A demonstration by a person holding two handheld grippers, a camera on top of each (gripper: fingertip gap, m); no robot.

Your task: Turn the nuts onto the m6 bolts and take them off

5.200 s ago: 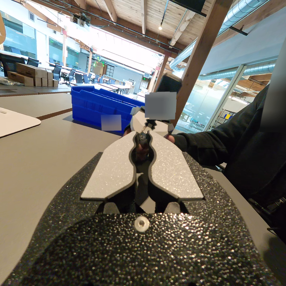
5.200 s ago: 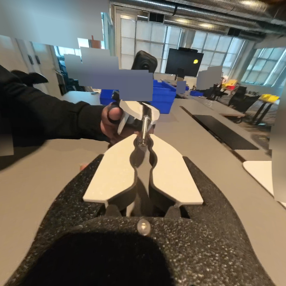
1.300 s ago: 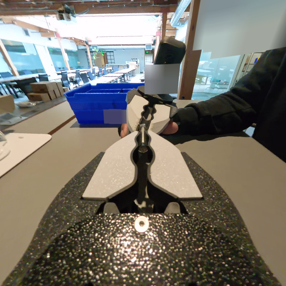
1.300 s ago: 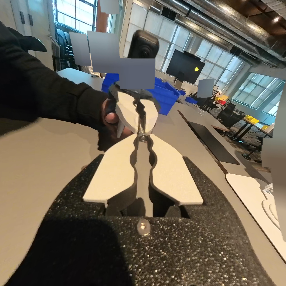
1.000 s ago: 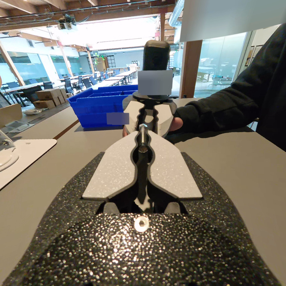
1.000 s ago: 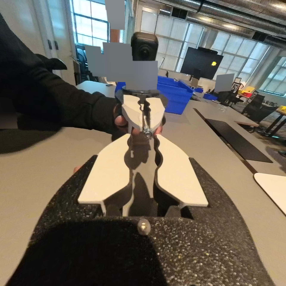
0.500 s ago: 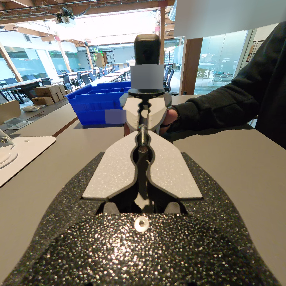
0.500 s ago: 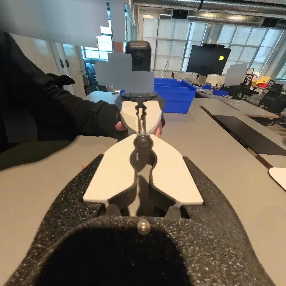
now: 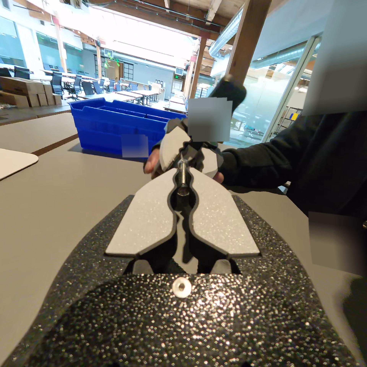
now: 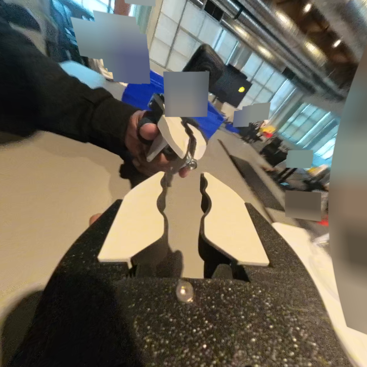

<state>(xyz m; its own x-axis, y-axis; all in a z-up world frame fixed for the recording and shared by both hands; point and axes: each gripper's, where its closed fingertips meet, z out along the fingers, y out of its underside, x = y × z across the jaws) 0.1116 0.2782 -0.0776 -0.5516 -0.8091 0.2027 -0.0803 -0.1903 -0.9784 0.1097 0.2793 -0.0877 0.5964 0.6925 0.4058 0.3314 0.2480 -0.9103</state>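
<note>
Two hand-held grippers (image 9: 183,171) (image 10: 183,175), one bolt (image 9: 183,176), one nut (image 10: 192,164), one blue bin (image 9: 111,127).

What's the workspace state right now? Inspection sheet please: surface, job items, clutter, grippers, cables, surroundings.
Surface: grey table, bare around the grippers.
Job's things: bolt held off the table; nut sits at its far end.
Clutter: blue bins at the back; white board at the table's edge.
Grippers: left gripper shut on the bolt's shank; right gripper open, fingers clear of the nut.
Cables: nothing seen.
Surroundings: open office with desks and chairs, wooden post, dark monitor, large windows.
</note>
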